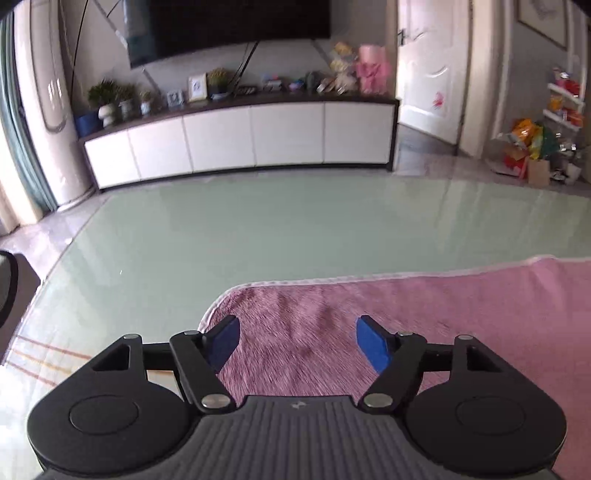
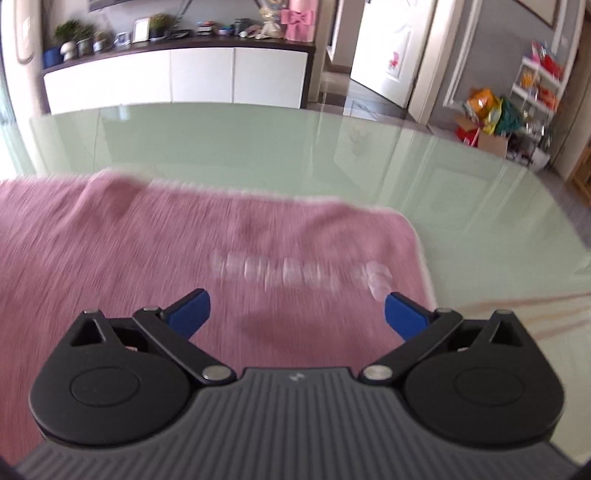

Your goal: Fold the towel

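A home living room: wall television [image 1: 229, 26] above a sideboard [image 1: 240, 136].

The pink towel [image 1: 461, 317] runs off the right edge in the left wrist view and off the left edge in the right wrist view, where motion blur makes its pale lettering [image 2: 299, 273] unreadable.

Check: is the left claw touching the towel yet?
Cannot tell. In the left wrist view the left claw is open over the pink towel, but neither contact nor a gap shows plainly.
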`<control>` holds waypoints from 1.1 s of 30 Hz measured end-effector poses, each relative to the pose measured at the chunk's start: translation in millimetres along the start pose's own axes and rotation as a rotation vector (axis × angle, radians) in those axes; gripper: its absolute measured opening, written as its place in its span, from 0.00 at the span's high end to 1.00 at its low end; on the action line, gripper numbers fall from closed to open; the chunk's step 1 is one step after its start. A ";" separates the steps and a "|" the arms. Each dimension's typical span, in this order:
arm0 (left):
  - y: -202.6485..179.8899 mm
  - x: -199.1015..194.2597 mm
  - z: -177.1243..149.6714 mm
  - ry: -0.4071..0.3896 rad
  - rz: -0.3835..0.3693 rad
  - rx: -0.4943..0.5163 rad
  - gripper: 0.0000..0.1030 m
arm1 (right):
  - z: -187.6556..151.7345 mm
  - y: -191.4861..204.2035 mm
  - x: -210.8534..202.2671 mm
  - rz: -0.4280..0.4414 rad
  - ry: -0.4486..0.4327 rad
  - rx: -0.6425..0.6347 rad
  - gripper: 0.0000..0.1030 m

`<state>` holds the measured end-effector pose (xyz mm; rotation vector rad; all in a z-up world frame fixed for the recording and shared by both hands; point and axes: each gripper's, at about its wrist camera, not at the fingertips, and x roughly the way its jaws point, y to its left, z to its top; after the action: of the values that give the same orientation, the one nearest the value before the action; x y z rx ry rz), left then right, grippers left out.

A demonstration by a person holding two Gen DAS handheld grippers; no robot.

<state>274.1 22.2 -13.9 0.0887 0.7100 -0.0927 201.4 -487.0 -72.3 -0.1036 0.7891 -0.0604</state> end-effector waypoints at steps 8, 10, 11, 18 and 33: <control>-44.1 -61.6 -64.4 0.021 -0.004 0.045 0.24 | -67.5 -12.3 -74.5 0.034 0.000 0.003 0.13; -45.7 -68.2 -77.2 0.042 -0.012 -0.009 0.24 | -79.7 -16.8 -83.2 0.061 0.013 0.025 0.20; -45.0 -71.4 -83.4 0.051 -0.019 -0.042 0.24 | -84.4 -17.6 -86.0 0.065 0.019 0.032 0.22; -44.9 -79.5 -108.7 0.104 0.000 -0.110 0.24 | -103.8 -21.5 -92.7 0.102 0.021 0.110 0.23; -49.5 -79.8 -134.0 0.149 0.045 -0.087 0.23 | -118.5 -15.5 -91.3 0.094 0.000 0.080 0.10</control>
<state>121.7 -7.4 -65.3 0.0285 0.8593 -0.0123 52.8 -502.3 -89.1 0.0088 0.7892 -0.0030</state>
